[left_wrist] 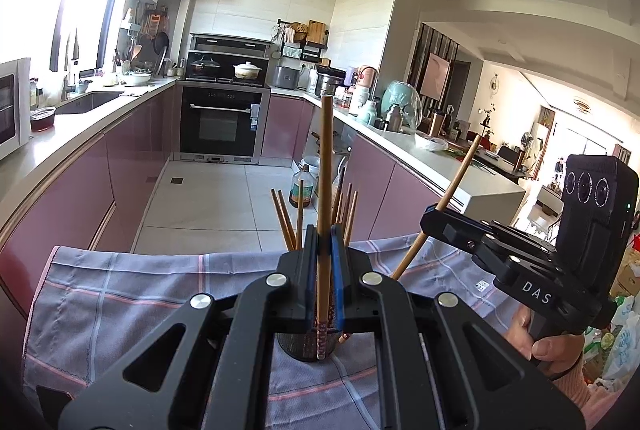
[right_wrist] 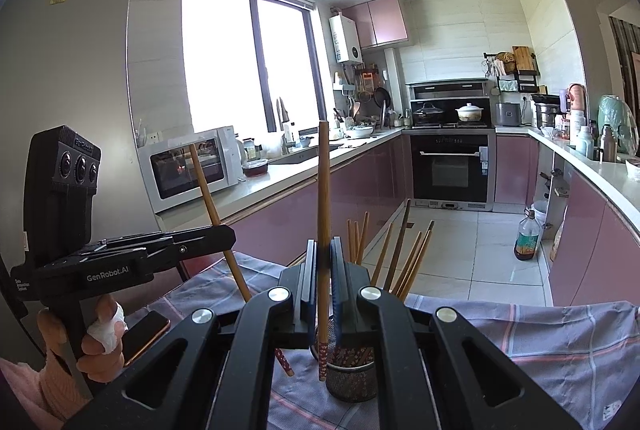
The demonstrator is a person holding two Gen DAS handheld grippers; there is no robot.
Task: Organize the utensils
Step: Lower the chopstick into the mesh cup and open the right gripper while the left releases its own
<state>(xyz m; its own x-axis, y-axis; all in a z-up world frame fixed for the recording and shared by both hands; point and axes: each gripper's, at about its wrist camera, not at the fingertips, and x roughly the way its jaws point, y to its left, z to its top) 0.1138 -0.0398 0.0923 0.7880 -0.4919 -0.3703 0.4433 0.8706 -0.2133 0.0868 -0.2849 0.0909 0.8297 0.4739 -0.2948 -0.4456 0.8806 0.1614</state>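
Note:
My left gripper is shut on a wooden chopstick that stands nearly upright, its patterned lower end down by the dark mesh holder. Several more chopsticks fan out of that holder. My right gripper is shut on a second upright chopstick, whose patterned tip hangs just left of the holder. Each gripper shows in the other's view: the right gripper with its slanted chopstick, and the left gripper with its slanted chopstick.
The holder stands on a grey-blue checked cloth over a table. A phone lies on the cloth near the person's bandaged hand. Beyond are pink kitchen cabinets, a tiled floor and an oil bottle.

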